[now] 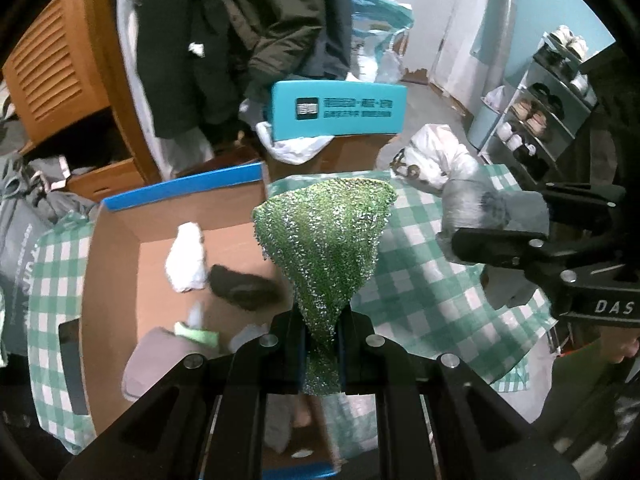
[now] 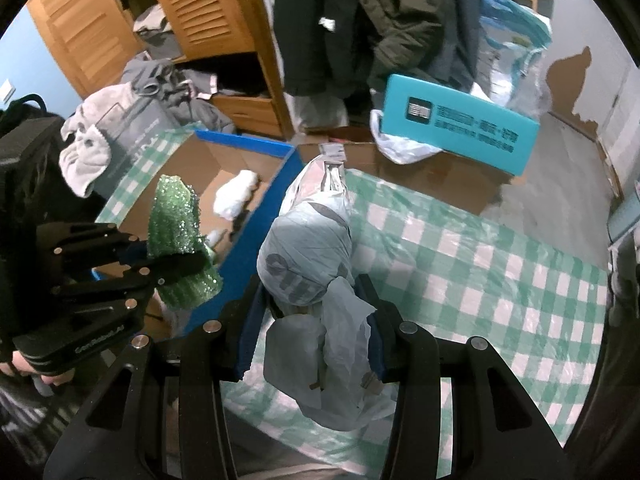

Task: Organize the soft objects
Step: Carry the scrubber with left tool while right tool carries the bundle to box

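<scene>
Cluttered bedroom floor, green-white checked cloth (image 2: 480, 264), open cardboard box (image 1: 120, 248) with blue-edged flaps.
Left gripper (image 1: 322, 340) jaws nearly closed, pinching one glittery green mesh scrubber (image 1: 324, 236), fanned into a cone, beside the box. Right gripper (image 2: 320, 344) partly open, clamping one crinkly grey plastic-bag bundle (image 2: 308, 264) over the cloth. Box holds one white fluffy piece (image 1: 186, 256), one dark one (image 1: 242, 286).

The green cloth (image 1: 324, 240) looks rough and knobbly, with small glittering points. The grey bundle (image 2: 308, 264) seems thin crinkled plastic, a little shiny. The box (image 1: 120, 264) is matt brown cardboard. The checked sheet (image 2: 480, 260) is smooth with a soft gloss. The cupboard (image 2: 208, 12) is wood with a satin finish.
</scene>
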Demonstrator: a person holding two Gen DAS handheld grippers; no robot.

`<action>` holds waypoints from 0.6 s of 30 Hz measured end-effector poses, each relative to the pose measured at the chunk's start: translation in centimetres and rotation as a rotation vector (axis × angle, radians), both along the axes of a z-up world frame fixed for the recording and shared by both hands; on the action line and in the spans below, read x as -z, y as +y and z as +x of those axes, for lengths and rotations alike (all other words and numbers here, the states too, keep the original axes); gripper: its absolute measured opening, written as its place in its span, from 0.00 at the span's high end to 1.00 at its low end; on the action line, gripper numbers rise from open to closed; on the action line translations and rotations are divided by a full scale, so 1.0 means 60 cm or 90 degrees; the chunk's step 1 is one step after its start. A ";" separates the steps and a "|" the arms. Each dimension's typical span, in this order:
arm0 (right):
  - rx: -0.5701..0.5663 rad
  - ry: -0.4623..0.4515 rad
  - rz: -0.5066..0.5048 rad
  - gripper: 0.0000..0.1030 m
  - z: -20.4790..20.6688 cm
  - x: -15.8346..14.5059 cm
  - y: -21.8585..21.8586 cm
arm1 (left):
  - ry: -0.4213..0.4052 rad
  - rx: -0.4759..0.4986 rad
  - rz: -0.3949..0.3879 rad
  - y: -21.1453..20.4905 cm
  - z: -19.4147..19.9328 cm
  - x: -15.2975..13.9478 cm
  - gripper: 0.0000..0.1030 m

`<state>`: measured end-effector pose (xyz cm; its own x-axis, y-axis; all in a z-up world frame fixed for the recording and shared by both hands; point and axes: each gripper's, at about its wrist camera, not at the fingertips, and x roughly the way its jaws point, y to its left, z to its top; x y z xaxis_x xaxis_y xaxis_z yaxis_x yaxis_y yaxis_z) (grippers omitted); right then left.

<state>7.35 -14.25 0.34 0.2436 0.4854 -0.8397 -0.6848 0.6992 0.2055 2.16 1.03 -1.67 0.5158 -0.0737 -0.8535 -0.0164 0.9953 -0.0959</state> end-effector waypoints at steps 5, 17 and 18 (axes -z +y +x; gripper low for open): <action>-0.020 0.001 -0.005 0.57 -0.009 -0.001 0.035 | 0.001 -0.033 -0.005 0.048 -0.017 0.005 0.89; -0.082 0.010 -0.015 0.57 -0.035 0.004 0.160 | 0.023 -0.107 -0.017 0.142 -0.047 0.040 0.89; -0.085 0.012 -0.018 0.57 -0.037 0.006 0.170 | 0.026 -0.111 -0.018 0.148 -0.046 0.042 0.89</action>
<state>5.12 -4.05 -0.01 0.1626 0.4885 -0.8573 -0.7686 0.6075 0.2004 -0.57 9.89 -4.18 0.4883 -0.0105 -0.8726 -0.1927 0.9739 -0.1196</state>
